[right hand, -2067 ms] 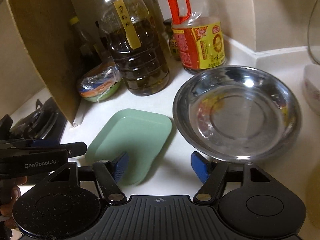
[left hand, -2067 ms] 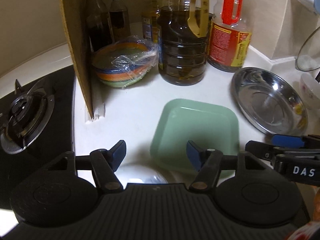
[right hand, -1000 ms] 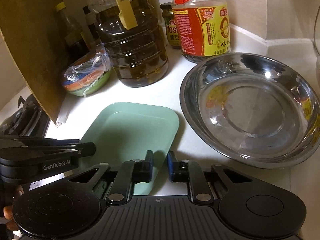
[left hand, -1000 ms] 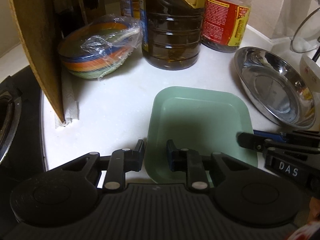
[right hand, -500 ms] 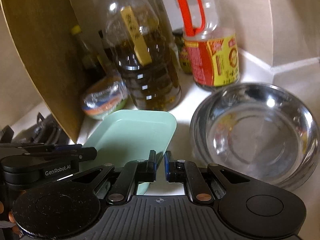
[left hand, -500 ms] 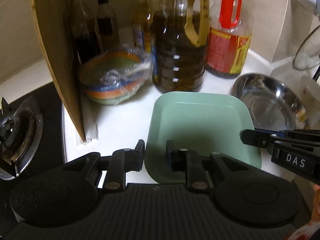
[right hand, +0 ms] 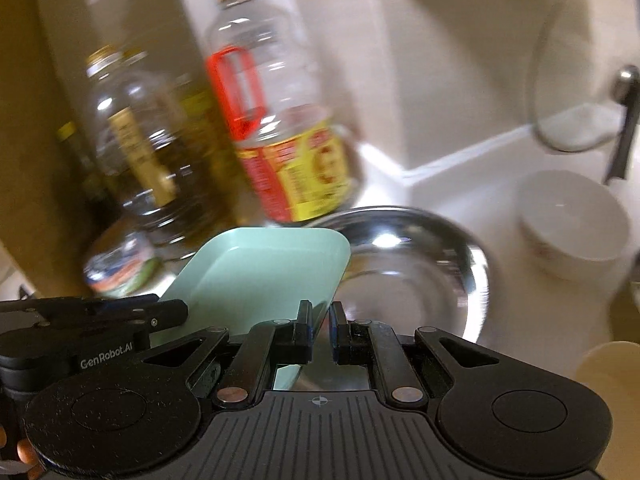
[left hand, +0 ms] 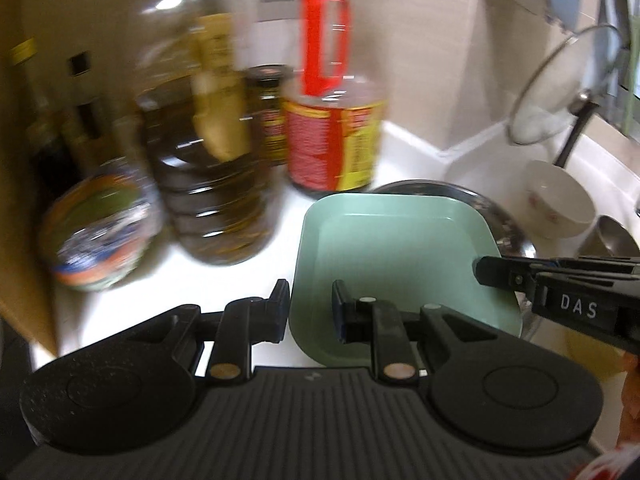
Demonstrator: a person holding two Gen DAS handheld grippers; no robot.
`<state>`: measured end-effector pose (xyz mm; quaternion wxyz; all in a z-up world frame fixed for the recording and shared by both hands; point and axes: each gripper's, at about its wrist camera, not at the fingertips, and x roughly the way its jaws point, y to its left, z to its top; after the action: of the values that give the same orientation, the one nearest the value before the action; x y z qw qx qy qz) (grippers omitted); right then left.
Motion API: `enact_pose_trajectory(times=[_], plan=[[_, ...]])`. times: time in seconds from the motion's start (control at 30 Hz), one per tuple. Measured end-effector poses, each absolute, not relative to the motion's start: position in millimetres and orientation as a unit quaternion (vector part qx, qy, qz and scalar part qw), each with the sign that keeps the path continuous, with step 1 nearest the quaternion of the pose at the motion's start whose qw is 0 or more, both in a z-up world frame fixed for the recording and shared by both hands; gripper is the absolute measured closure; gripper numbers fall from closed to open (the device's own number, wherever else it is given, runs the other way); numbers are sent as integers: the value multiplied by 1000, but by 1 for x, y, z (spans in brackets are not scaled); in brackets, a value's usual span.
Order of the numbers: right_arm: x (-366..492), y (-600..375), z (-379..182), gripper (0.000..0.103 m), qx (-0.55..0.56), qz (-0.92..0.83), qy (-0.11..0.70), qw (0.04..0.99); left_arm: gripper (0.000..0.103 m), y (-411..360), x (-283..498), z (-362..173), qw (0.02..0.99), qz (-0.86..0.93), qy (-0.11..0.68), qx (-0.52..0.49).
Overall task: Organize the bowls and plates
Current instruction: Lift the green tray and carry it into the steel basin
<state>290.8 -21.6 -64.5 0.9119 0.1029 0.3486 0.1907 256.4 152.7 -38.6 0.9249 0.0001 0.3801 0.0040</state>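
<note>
A pale green square plate (left hand: 392,256) hangs level above the white counter, held at both near corners. My left gripper (left hand: 310,310) is shut on its left near rim, one finger under and one inside. My right gripper (right hand: 320,332) is shut on the plate's (right hand: 260,276) right near edge; its dark tip (left hand: 496,272) also shows in the left wrist view. The plate's far right side overlaps a round steel dish (right hand: 408,280), whose rim (left hand: 512,236) peeks out behind the plate. A white bowl (right hand: 572,220) stands further right.
Behind stand a large oil bottle (left hand: 212,184), a red-labelled bottle (left hand: 332,136) and a jar. A plastic-wrapped stack of coloured bowls (left hand: 96,236) sits at the left beside a cardboard sheet (left hand: 24,240). A glass lid (left hand: 560,88) leans at the right wall.
Both grippers went from open to shut on the green plate. They then lifted it off the counter and carried it rightward, so it now overlaps the steel dish.
</note>
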Motion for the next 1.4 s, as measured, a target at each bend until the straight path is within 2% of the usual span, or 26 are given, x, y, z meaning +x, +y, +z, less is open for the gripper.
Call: enact_pose_trajectory(times=[0.5, 1.4], plan=[[320, -63, -95, 94, 103, 119, 380, 912, 83, 101, 303, -68, 917, -36, 397, 25], [341, -61, -104, 92, 89, 113, 392, 909, 81, 98, 315, -85, 905, -38, 423, 15]])
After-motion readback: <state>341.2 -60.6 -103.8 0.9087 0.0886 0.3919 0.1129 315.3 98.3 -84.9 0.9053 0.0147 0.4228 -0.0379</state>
